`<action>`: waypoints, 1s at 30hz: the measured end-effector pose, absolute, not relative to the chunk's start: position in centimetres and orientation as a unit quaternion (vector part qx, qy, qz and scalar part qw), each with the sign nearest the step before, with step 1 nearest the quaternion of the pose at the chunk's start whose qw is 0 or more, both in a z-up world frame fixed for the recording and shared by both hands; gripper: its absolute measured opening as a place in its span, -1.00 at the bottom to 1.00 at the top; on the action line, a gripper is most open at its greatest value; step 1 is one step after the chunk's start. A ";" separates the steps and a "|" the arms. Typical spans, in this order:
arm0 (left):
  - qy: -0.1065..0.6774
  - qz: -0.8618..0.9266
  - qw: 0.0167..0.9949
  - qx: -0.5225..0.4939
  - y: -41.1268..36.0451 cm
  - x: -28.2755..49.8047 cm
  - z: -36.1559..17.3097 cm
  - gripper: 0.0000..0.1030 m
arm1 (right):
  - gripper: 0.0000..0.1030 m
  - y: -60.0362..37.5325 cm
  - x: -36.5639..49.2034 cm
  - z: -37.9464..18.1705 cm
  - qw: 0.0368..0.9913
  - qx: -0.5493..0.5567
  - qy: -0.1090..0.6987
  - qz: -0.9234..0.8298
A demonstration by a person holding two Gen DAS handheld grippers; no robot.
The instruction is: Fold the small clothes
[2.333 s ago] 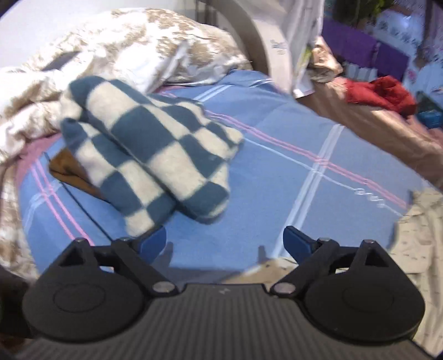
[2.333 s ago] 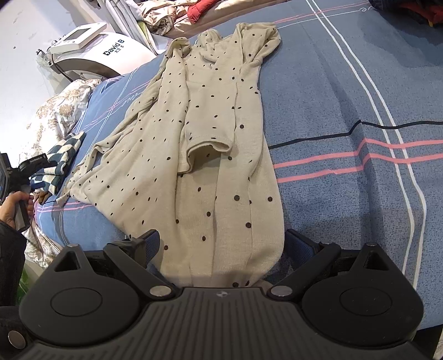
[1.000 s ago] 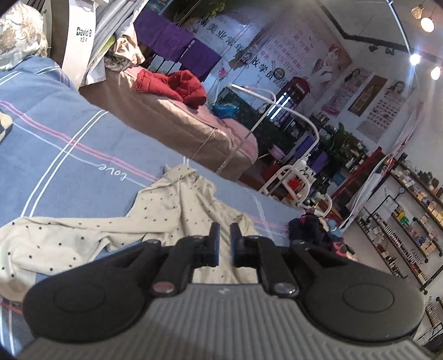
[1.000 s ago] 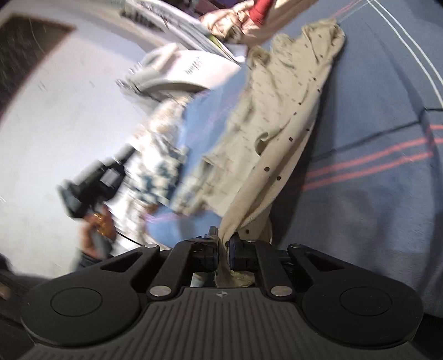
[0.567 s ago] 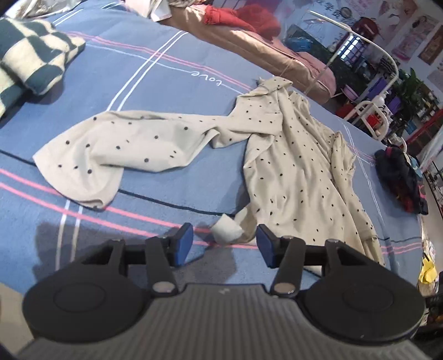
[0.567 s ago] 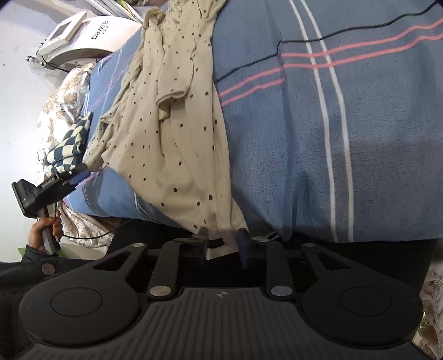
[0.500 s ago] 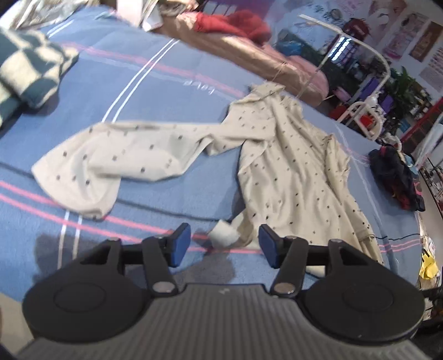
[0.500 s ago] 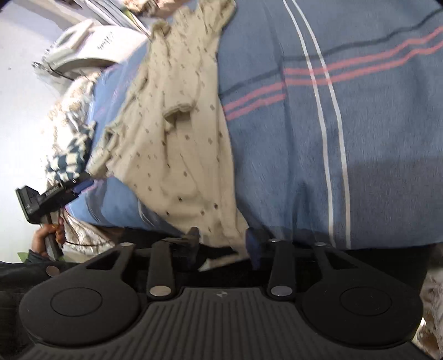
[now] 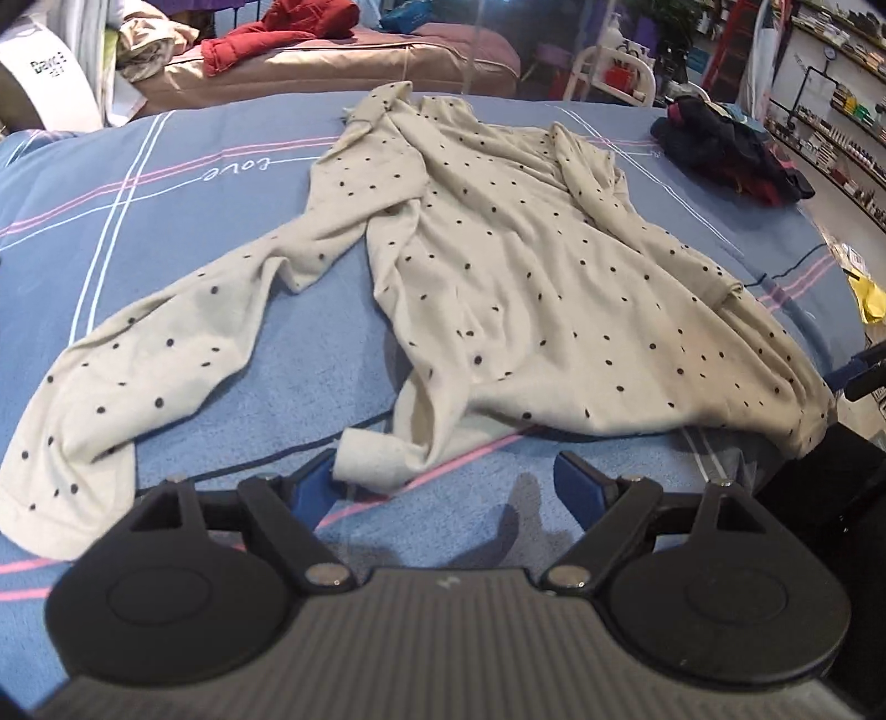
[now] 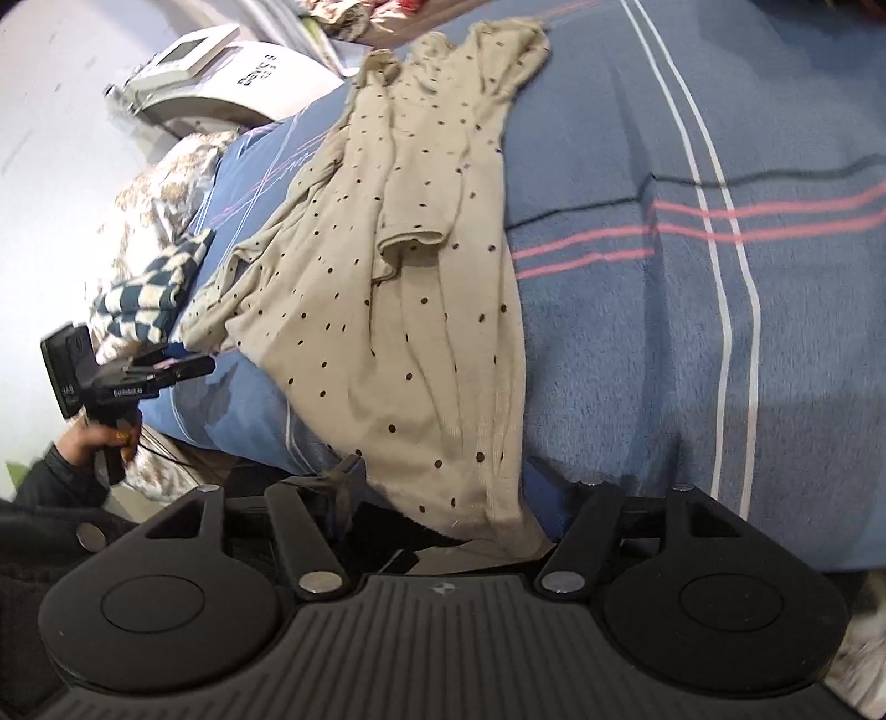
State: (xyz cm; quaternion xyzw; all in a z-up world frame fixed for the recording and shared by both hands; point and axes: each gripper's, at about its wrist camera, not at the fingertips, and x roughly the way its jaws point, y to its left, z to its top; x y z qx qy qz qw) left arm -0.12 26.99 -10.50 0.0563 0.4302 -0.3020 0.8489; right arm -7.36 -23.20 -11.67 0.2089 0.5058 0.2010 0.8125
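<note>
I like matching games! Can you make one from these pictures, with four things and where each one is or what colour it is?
Things:
1. dotted beige garment
2. checkered cloth
3. red clothes
4. dark clothes pile

Descriptions:
A. folded blue and white, near the patterned quilt
B. on the other bed behind
C. spread out on the blue blanket, one sleeve stretched sideways
D. bunched at the far corner of the blue blanket

Pairs: 1-C, 2-A, 3-B, 4-D
</note>
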 end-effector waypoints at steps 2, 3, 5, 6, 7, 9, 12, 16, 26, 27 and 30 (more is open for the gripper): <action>0.422 -0.313 0.848 0.068 26.8 -0.2 -10.3 0.53 | 1.00 -22.7 -7.1 -11.9 0.814 0.185 0.511 0.204; 0.416 -0.315 0.849 0.082 26.6 -0.2 -10.1 0.47 | 1.00 -22.5 -7.0 -12.0 0.813 0.180 0.514 0.206; 0.411 -0.314 0.849 0.113 26.2 -0.1 -9.9 0.28 | 1.00 -22.3 -6.9 -12.5 0.808 0.180 0.520 0.210; 0.406 -0.316 0.848 0.126 26.0 -0.1 -9.9 0.10 | 1.00 -22.3 -6.9 -12.6 0.807 0.181 0.520 0.211; 0.397 -0.316 0.850 0.141 25.9 -0.1 -9.8 0.00 | 1.00 -22.2 -7.0 -12.7 0.806 0.182 0.521 0.212; 0.401 -0.317 0.846 0.150 25.6 0.2 -10.0 -0.30 | 1.00 -22.1 -7.0 -12.9 0.805 0.183 0.523 0.211; 0.422 -0.322 0.835 0.148 25.2 0.7 -10.7 -0.62 | 1.00 -22.2 -7.0 -13.2 0.806 0.187 0.520 0.211; 0.451 -0.347 0.820 0.066 25.0 1.1 -9.7 -0.87 | 0.43 -21.7 -7.1 -13.2 0.811 0.178 0.514 0.213; 0.335 -0.408 0.791 -0.310 33.0 -0.3 -2.1 -0.87 | -0.79 -28.3 -7.2 -7.9 0.708 0.476 0.411 0.320; 0.329 -0.399 0.794 -0.318 34.0 -0.6 -1.6 -0.87 | -0.80 -29.2 -7.3 -7.4 0.702 0.490 0.402 0.324; 0.348 -0.347 0.807 -0.327 37.0 -1.5 -1.5 -0.87 | -0.81 -30.6 -7.5 -6.2 0.727 0.453 0.418 0.302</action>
